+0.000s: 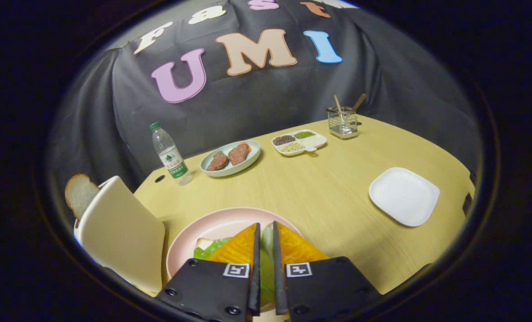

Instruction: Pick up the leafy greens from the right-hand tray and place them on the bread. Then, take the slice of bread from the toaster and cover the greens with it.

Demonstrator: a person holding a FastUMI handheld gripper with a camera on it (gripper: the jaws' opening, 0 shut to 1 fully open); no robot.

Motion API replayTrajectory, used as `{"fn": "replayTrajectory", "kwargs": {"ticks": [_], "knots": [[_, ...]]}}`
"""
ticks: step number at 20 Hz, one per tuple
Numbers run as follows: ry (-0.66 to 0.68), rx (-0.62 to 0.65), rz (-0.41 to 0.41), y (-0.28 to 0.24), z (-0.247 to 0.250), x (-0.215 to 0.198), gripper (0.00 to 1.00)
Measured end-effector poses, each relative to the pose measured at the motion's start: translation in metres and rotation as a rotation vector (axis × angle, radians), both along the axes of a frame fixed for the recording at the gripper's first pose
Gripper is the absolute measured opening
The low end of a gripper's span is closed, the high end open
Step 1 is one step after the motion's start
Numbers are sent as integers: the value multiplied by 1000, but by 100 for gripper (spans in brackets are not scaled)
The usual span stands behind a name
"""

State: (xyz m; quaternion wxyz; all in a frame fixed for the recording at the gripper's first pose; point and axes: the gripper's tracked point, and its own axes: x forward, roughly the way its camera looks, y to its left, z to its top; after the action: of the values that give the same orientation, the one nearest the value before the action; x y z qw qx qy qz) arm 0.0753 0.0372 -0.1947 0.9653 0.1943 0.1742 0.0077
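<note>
A pair of jaws (266, 235) reaches forward over a light wooden bench (319, 192), nearly closed, with a thin piece of leafy greens (266, 268) pinched in the narrow gap between them. The jaws hang over a pink plate (221, 223) lying directly beneath and just ahead of them. On that plate, to the left of the jaws, a corner of a pale bread slice (203, 243) peeks out, with more green leaf lying on it; whether the held greens already rest on the bread cannot be told, since the jaws cover that spot. To the left of the jaws stands a cream-coloured toaster (120, 230), with a second slice of bread (80, 193) sticking up out of its far end. Well ahead and to the right of the jaws lies a white square tray (403, 196), bare on top. Farther beyond the jaws, toward the back of the bench, sits a pale blue oval dish (252, 157) holding two brown pieces of meat (229, 157). Left of that dish stands a clear water bottle (169, 154) with a green cap. Right of the dish is a small white divided dish (312, 144) with dark, green and pale beans in separate compartments. Beyond it, near the back right corner, a clear holder (342, 121) has wooden sticks standing in it.
</note>
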Motion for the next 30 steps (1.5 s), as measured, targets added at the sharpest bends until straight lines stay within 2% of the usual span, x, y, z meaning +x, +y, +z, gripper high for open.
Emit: {"fn": "replayTrajectory", "kwargs": {"ticks": [4,8,14,20,27,30], "knots": [[33,-26,-19,-5,-3,-5,57],[15,-43,-26,-5,13,-14,92],[-19,-217,-26,-9,62,-29,95],[-99,-364,38,34,141,-44,95],[-228,-369,180,133,236,-67,96],[-235,-321,260,185,252,-78,96]]}}
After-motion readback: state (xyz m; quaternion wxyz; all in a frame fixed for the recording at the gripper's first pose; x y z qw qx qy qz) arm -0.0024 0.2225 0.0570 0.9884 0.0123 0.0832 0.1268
